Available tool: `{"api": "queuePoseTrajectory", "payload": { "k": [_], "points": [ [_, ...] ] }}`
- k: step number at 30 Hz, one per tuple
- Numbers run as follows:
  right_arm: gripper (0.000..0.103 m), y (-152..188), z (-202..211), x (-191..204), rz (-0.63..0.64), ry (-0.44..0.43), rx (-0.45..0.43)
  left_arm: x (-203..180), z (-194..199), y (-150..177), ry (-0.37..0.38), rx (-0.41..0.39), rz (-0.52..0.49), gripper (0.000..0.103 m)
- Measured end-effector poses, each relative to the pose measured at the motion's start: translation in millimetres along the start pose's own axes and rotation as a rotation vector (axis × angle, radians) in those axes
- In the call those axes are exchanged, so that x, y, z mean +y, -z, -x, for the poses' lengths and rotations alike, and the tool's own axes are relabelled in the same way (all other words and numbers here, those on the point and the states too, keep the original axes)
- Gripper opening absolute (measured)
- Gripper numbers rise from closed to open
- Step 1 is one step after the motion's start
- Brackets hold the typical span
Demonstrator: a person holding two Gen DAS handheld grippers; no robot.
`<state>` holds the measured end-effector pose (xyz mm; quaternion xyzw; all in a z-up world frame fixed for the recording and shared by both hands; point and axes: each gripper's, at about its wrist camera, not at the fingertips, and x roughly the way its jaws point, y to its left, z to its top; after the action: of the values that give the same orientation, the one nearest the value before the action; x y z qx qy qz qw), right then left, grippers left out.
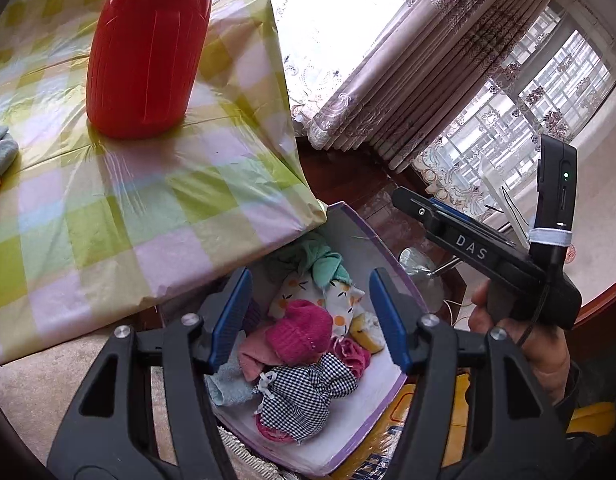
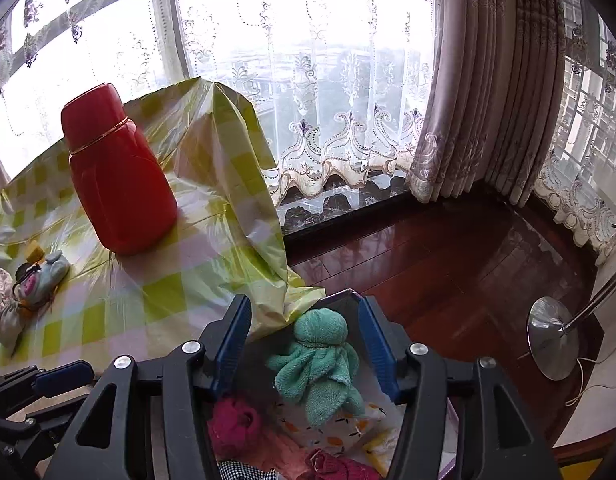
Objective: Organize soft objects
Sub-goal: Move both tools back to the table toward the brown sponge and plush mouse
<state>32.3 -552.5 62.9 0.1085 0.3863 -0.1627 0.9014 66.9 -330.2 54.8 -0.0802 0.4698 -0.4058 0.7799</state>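
Note:
A white box with a purple rim [image 1: 388, 392] stands on the floor beside the table and holds several soft items: a pink knit piece [image 1: 299, 336], a black-and-white checked cloth [image 1: 303, 396], a green towel [image 2: 320, 356], a fruit-print cloth [image 1: 340, 300] and a light blue towel [image 1: 227, 384]. My left gripper [image 1: 312, 320] is open and empty above the box. My right gripper [image 2: 305, 342] is open and empty, its fingers on either side of the green towel from above. More soft items [image 2: 31, 284] lie on the table at the left.
A red thermos [image 2: 115, 176] stands on the table, which has a green-and-pink checked plastic cloth [image 1: 147, 200]. A shiny dark wooden floor [image 2: 448, 260], curtains [image 2: 480, 100] and a lamp base [image 2: 548, 336] are to the right. The right gripper's body [image 1: 488, 256] shows in the left wrist view.

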Motion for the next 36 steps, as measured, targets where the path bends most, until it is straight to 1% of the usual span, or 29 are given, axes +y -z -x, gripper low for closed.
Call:
{"api": "queuePoseTrajectory", "payload": {
  "k": [8,14,18,26,31,36],
  "points": [
    [0.057,3,2,5,0.01,-0.008,0.011,13,15,-4,-0.025,-0.048,0.008,0.064],
    [0.057,6,0,30,0.055,-0.045,0.031,41,37,-13,-0.066,-0.116,0.064,0.064],
    [0.058,8,-4,59,0.1,-0.092,0.049,72,56,-17,-0.108,-0.166,0.124,0.064],
    [0.061,12,-8,134,0.223,-0.2,0.074,146,106,-14,-0.22,-0.274,0.255,0.064],
    [0.062,14,-10,178,0.293,-0.251,0.089,193,138,-5,-0.276,-0.337,0.35,0.064],
    [0.062,15,-18,219,0.34,-0.288,0.101,240,169,8,-0.352,-0.403,0.458,0.064]
  ]
}}
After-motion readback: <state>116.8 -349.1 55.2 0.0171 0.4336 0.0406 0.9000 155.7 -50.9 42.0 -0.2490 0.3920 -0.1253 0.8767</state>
